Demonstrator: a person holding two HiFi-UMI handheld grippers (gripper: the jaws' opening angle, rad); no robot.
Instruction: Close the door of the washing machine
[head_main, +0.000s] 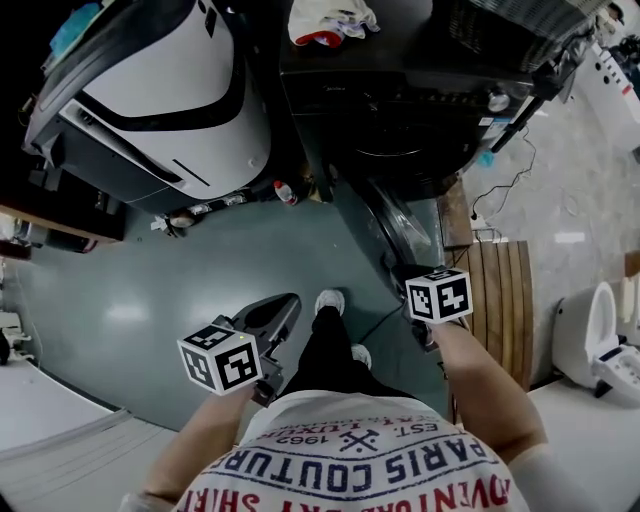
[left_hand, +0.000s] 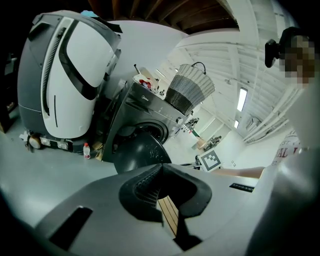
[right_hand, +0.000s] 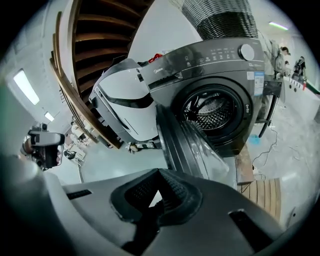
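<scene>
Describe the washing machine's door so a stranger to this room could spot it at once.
Find the dark grey front-loading washing machine with a woven basket on top, beside a big white-and-grey machine. Its door hangs open in front of the drum opening: a round dark frame with a bulging clear glass bowl, the only round glazed thing there.

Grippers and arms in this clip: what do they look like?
The left gripper and right gripper are grey, with black ribbed tongs. Each carries a white cube of black square markers. Forearms are bare below a white T-shirt printed in red and dark lettering.
</scene>
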